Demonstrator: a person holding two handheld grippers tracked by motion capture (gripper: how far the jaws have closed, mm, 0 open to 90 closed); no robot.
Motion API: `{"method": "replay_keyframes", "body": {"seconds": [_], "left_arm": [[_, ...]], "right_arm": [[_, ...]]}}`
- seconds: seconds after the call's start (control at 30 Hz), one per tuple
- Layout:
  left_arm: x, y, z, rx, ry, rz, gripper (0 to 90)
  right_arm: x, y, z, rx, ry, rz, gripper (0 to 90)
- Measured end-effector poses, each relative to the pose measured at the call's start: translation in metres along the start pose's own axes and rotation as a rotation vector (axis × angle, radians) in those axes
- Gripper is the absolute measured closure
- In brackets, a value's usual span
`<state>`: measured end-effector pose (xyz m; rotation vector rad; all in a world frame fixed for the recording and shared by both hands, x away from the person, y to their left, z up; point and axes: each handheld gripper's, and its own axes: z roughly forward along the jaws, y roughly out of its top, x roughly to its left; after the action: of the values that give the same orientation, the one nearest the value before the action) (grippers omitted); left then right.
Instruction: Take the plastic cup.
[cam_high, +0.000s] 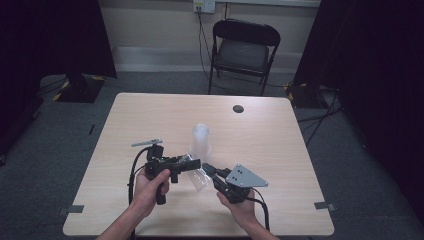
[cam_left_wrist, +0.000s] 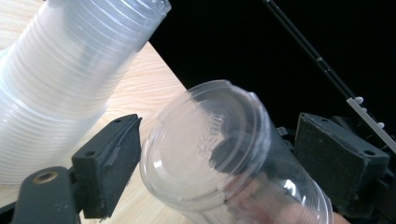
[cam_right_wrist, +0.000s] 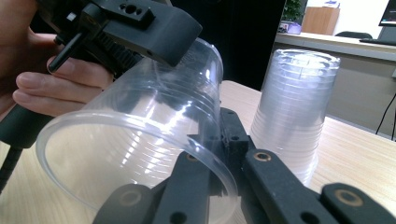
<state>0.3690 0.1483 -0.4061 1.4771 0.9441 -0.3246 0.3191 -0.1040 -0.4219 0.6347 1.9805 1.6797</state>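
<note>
Clear cup (cam_right_wrist: 135, 140) runs off the right gripper view's lower edge; the cup stack (cam_left_wrist: 65, 79) is cropped left in the left gripper view.

We see the single cup (cam_high: 198, 176) between both grippers' fingers (cam_left_wrist: 109, 158) above the table (cam_high: 260, 145); the cup stack (cam_high: 201, 139) stands just beyond them.

Dim, soft overhead light leaves the table (cam_high: 150, 115) evenly lit and its surroundings black; glare streaks the clear cup (cam_right_wrist: 140, 140), perhaps slightly blurred close up.
</note>
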Motion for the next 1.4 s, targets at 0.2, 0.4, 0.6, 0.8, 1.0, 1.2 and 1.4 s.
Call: {"method": "replay_keyframes", "body": {"seconds": [0.2,0.4,0.6,0.8,1.0,1.2,1.4], "left_arm": [[0.001,0.002,-0.004,-0.023,0.028,0.013,15.2],[0.0,0.002,-0.004,-0.025,0.077,0.069,15.3],[-0.001,0.002,-0.006,-0.039,0.122,0.114,15.5],[-0.002,0.002,-0.007,-0.055,0.154,0.162,15.5],[-0.001,0.001,-0.006,-0.056,0.197,0.202,15.6],[-0.002,0.001,-0.005,-0.073,0.21,0.262,15.5],[-0.012,-0.001,-0.002,-0.046,0.259,0.393,15.7]], "right_arm": [[-0.004,0.0,0.0,0.026,0.025,0.022,90.0],[-0.009,-0.001,0.0,0.052,0.056,0.044,90.0],[-0.014,-0.002,0.001,0.089,0.067,0.068,90.0],[-0.021,-0.002,0.0,0.121,0.077,0.082,90.0],[-0.028,-0.005,0.002,0.15,0.077,0.106,90.0],[-0.034,-0.007,0.004,0.173,0.07,0.142,90.0],[-0.037,-0.006,0.001,0.196,0.071,0.149,90.0]]}}
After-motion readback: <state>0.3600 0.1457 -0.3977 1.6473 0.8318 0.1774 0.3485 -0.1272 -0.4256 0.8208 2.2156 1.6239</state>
